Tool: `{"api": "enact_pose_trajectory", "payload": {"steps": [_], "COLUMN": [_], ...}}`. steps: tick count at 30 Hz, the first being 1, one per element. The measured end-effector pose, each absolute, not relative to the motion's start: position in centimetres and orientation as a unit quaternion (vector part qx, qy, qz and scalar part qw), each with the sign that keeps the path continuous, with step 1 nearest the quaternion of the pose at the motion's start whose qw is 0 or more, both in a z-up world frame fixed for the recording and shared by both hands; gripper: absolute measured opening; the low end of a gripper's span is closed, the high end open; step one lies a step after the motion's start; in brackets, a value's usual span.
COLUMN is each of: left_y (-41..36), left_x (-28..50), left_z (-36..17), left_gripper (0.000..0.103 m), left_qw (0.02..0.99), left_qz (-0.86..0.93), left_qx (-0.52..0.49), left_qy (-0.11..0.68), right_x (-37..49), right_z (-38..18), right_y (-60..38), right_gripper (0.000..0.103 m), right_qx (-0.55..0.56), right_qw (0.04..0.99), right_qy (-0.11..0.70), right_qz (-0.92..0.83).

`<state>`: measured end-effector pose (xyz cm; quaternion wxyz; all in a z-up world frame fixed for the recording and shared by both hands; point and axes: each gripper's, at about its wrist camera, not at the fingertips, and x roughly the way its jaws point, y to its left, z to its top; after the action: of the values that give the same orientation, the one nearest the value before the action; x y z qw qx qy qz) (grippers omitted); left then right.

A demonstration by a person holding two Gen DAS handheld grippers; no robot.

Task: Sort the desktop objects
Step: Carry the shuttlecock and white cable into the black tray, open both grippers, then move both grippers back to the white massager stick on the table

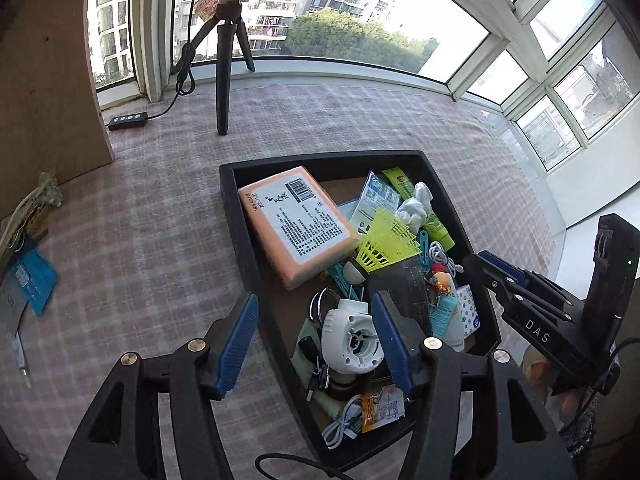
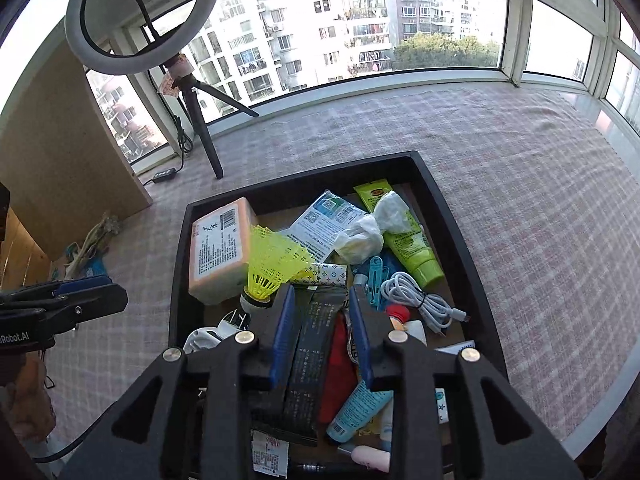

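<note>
— Your left gripper [image 1: 316,344] stands wide, nothing between its pads; below it sits one white fan-like gadget [image 1: 352,344] in the black tray [image 1: 240,216].

— And your right gripper [image 2: 322,336]?

— Partly parted above a dark printed pack [image 2: 310,356]; whether the pads press it, I cannot tell.

— Count the rest, going up the frame.

— One yellow shuttlecock [image 2: 272,268], one orange tissue pack [image 2: 218,248], one green tube [image 2: 408,236].

— Differences?

— Only your right view shows the ring light [image 2: 140,16] whole, upper left; only your left shows a blue packet [image 1: 34,280] on the checked cloth [image 1: 160,200].

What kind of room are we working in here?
Probably a glazed balcony or sunroom in a flat: wraparound windows facing apartment blocks, a checked cloth covering the surface, a ring light on a tripod.
</note>
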<state>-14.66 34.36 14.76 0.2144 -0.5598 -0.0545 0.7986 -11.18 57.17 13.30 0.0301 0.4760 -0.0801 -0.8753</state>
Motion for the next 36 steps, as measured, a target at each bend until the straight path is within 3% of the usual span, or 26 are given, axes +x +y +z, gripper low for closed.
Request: {"api": "enact_pose_trajectory", "payload": {"steps": [14, 23, 30, 36], "left_y": [18.4, 5.9, -0.2, -1.2], "left_x": [-17.2, -21.5, -26.6, -29.4], "left_z": [10.8, 8.9, 6.8, 4.2], "left_gripper": [0.054, 0.045, 0.025, 0.016], "left_qw": [0.096, -0.008, -0.059, -0.078], "left_qz": [0.816, 0.826, 0.818, 0.811], "left_qx": [-0.564, -0.549, -0.546, -0.545], "left_qy": [-0.079, -0.125, -0.172, -0.2], "right_x": [-14.6, -19.1, -21.5, -22.5], "right_z": [11.9, 10.0, 6.9, 4.7], "right_y": [45.8, 32.3, 23.1, 20.1], "right_gripper": [0.032, 0.033, 0.033, 0.033], "right_qx": [0.501, 0.522, 0.543, 0.564], "right_qw": [0.127, 0.195, 0.217, 0.221], "right_qy": [-0.055, -0.025, 0.019, 0.02], "right_qz": [-0.854, -0.83, -0.811, -0.796]}}
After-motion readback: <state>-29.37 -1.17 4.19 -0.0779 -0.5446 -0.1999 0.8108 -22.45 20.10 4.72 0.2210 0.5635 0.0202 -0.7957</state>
